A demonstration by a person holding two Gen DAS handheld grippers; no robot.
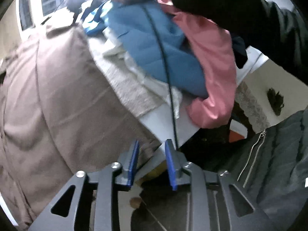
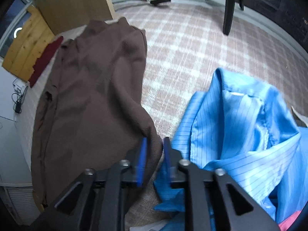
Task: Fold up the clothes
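A brown garment hangs stretched between my two grippers. In the right wrist view my right gripper is shut on a bunched corner of it, with the cloth running up and left. In the left wrist view the same garment fills the left half, and my left gripper is shut on its edge between the blue pads. A light blue striped shirt lies crumpled at the right of the right gripper.
A pile of clothes, blue and pink, lies on a white table. A black cable crosses it. A checked carpet, a black chair leg and wooden boards are below.
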